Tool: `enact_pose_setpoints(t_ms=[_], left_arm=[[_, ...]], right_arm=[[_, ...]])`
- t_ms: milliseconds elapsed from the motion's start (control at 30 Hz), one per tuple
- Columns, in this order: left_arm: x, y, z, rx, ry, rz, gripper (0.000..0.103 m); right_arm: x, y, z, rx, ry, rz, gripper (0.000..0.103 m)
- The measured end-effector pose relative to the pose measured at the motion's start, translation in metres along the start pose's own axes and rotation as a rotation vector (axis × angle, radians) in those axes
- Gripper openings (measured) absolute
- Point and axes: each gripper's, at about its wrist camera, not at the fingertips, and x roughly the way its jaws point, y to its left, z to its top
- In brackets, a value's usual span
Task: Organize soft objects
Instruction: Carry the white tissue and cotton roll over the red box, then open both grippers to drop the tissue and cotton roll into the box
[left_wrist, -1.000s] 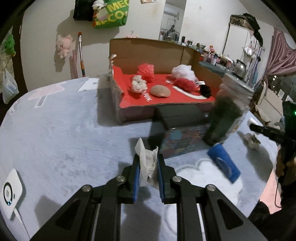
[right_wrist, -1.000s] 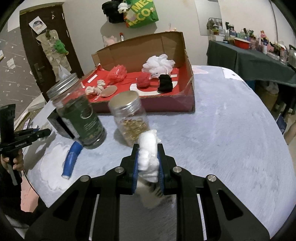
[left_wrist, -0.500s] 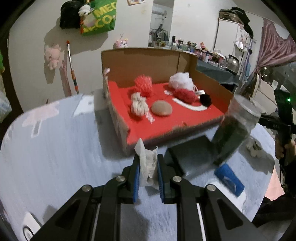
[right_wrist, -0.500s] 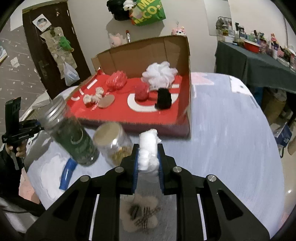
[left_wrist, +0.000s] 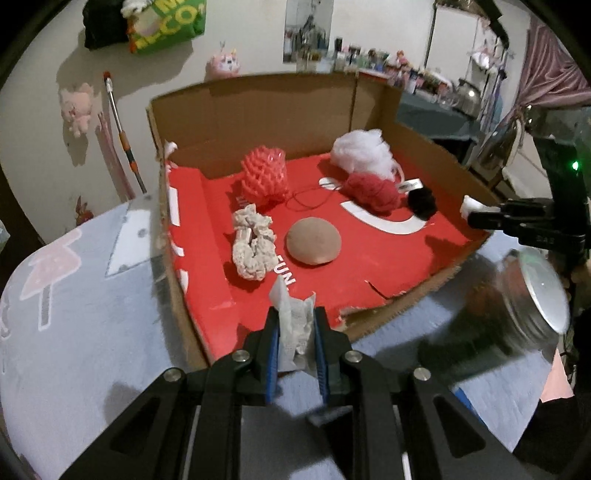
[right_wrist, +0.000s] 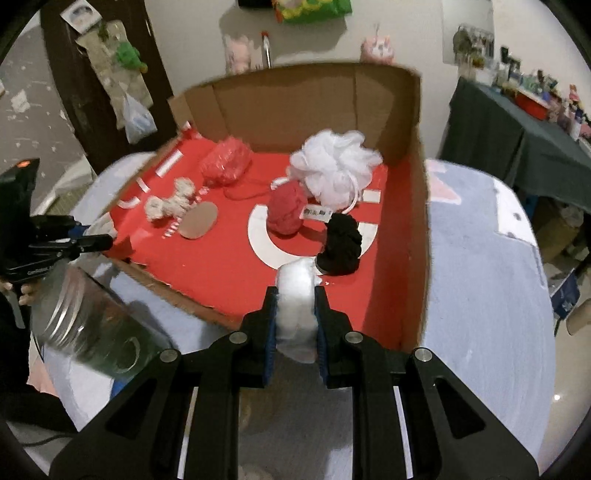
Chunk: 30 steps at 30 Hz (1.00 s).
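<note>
A cardboard box (left_wrist: 258, 107) with a red floor stands on the table; it also shows in the right wrist view (right_wrist: 317, 99). Inside lie a white pouf (left_wrist: 364, 151), red yarn (left_wrist: 371, 192), a black pompom (left_wrist: 421, 201), a pink foam net (left_wrist: 264, 177), a cream scrunchie (left_wrist: 253, 243) and a tan pad (left_wrist: 313, 240). My left gripper (left_wrist: 295, 332) is shut on a crumpled white tissue (left_wrist: 293, 323) above the box's front edge. My right gripper (right_wrist: 295, 310) is shut on a white cotton wad (right_wrist: 297, 295) above the box's front right part.
A dark-filled glass jar (left_wrist: 517, 306) stands right of the box front; it shows at lower left in the right wrist view (right_wrist: 92, 325). The pale blue tablecloth (left_wrist: 85, 302) surrounds the box. The other hand's gripper (left_wrist: 524, 221) hovers at the box's right corner.
Both grippers have risen and moved forward from the table to above the box's front, each still holding its object. The jars and blue item dropped low or out of view.
</note>
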Motion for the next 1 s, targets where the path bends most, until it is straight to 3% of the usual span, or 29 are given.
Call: enact_pose_setpoints(t_ms=[400,733,1000], left_arm=[[0.042,0.002,0.022,0.003,0.145,0.035,0.018],[0.057,0.001,0.025,0.021,0.185,0.056,0.018],[0.060,0.001,0.027,0.023,0.184,0.059,0.019]], right_arm=[[0.051,0.004,0.024,-0.065,0.226,-0.103,0.017],[0.069,0.007,0.027,-0.106,0.303,-0.183,0.018],[0.069,0.004,0.025,-0.108,0.311,-0.189,0.018]])
